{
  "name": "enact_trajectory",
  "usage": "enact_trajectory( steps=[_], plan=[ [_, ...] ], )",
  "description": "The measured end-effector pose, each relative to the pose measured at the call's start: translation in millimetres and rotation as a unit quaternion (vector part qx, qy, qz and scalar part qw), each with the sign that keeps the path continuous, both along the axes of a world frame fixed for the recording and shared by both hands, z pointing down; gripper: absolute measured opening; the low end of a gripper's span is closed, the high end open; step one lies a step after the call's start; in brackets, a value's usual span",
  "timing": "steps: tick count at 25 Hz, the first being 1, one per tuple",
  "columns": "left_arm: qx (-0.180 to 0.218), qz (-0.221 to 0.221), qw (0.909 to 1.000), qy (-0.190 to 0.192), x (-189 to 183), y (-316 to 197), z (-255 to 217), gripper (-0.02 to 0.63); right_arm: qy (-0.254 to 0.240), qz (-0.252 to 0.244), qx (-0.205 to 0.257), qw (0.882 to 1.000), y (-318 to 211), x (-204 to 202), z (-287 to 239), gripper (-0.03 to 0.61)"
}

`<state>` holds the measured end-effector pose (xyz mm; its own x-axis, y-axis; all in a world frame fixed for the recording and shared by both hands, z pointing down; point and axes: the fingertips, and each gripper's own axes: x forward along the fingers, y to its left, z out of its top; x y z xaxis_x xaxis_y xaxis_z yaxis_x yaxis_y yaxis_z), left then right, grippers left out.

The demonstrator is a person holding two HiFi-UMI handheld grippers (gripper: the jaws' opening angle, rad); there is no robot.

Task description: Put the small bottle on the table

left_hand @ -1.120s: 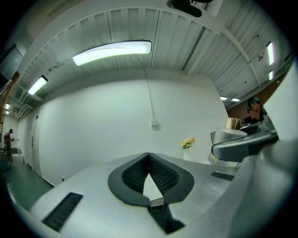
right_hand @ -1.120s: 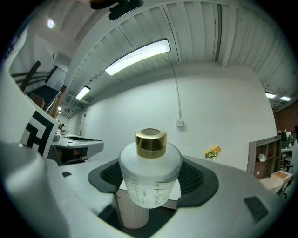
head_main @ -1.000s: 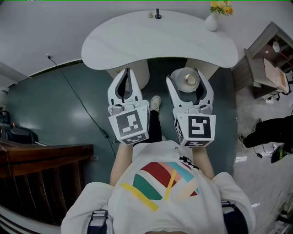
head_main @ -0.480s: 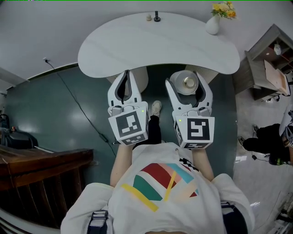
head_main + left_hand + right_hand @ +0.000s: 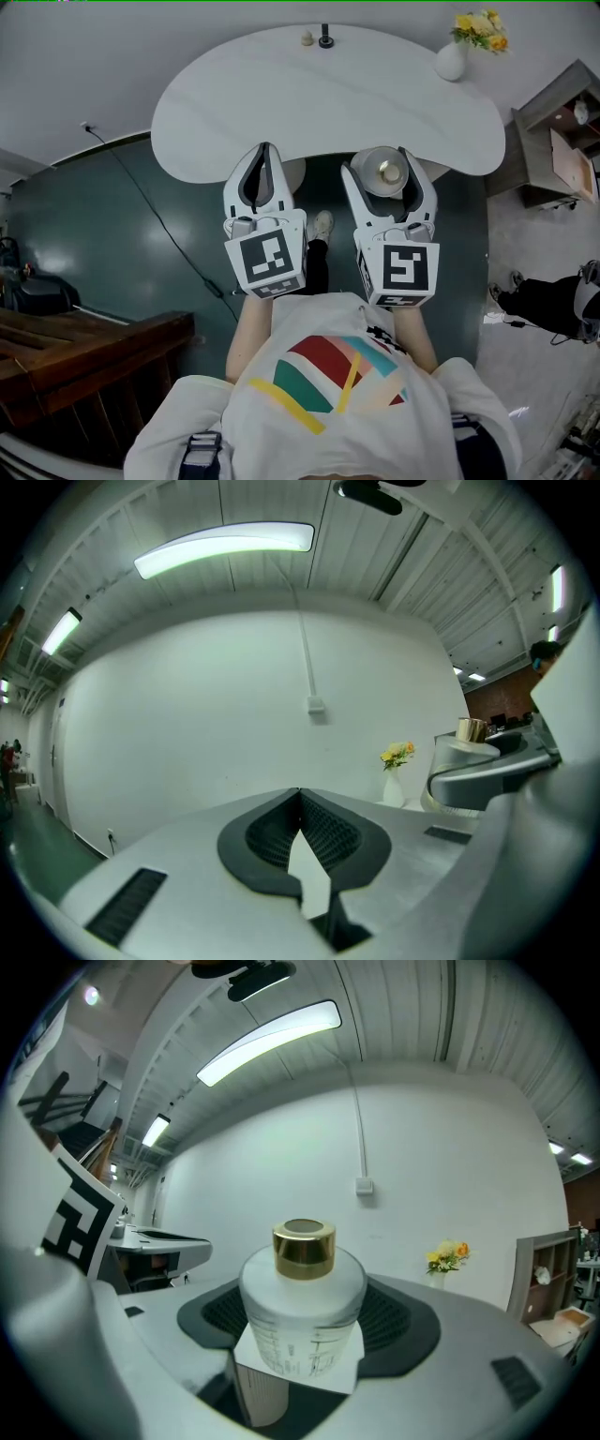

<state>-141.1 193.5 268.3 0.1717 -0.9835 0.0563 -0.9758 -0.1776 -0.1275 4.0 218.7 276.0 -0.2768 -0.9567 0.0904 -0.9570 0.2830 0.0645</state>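
Jaws of the left gripper (image 5: 264, 176) meet tip to tip, empty. Right gripper (image 5: 387, 172) jaws clamp the small bottle (image 5: 385, 171) in head view, at the bench (image 5: 281, 94) near edge, not yet set down. Left gripper view: jaws together, nothing between. Right gripper view: frosted body pinched at its sides, gold cap (image 5: 304, 1249) up. Likely glass: rigid, smooth, breakable. Grip the body, not the cap.

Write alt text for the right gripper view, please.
The right tongs grip a small frosted bottle with a gold cap, held upright. Behind it are a white wall, a ceiling light and a vase of yellow flowers at right.
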Motion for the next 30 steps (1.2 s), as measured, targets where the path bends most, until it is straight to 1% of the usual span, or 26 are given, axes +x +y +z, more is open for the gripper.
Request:
enact_trajectory(
  steps=[5,11,17,20,24,28,30],
  plan=[
    [0.001,0.003,1.0000,0.002,-7,-56,-3,0.017,0.006,-0.005,-0.002,1.000,-56,-12,-4,0.339],
    [0.003,0.014,0.9998,0.011,-7,-128,-12,0.017,0.015,-0.006,-0.001,1.000,-129,-20,-16,0.339],
    [0.019,0.021,0.9994,0.019,-10,-195,-19,0.017,0.019,-0.008,0.000,1.000,-192,-29,-17,0.339],
    [0.023,0.028,0.9991,0.020,-7,-227,-21,0.017,0.016,-0.003,0.001,1.000,-219,-28,-19,0.339],
    [0.016,0.040,0.9990,0.015,-2,-262,-18,0.017,0.011,0.008,-0.001,1.000,-252,-25,-21,0.339],
    [0.022,0.054,0.9979,0.028,5,-288,-21,0.017,0.016,0.018,-0.007,1.000,-276,-20,-19,0.339],
    [0.014,0.060,0.9977,0.030,7,-295,-18,0.017,0.016,0.023,-0.013,1.000,-281,-18,-17,0.339]
  ],
)
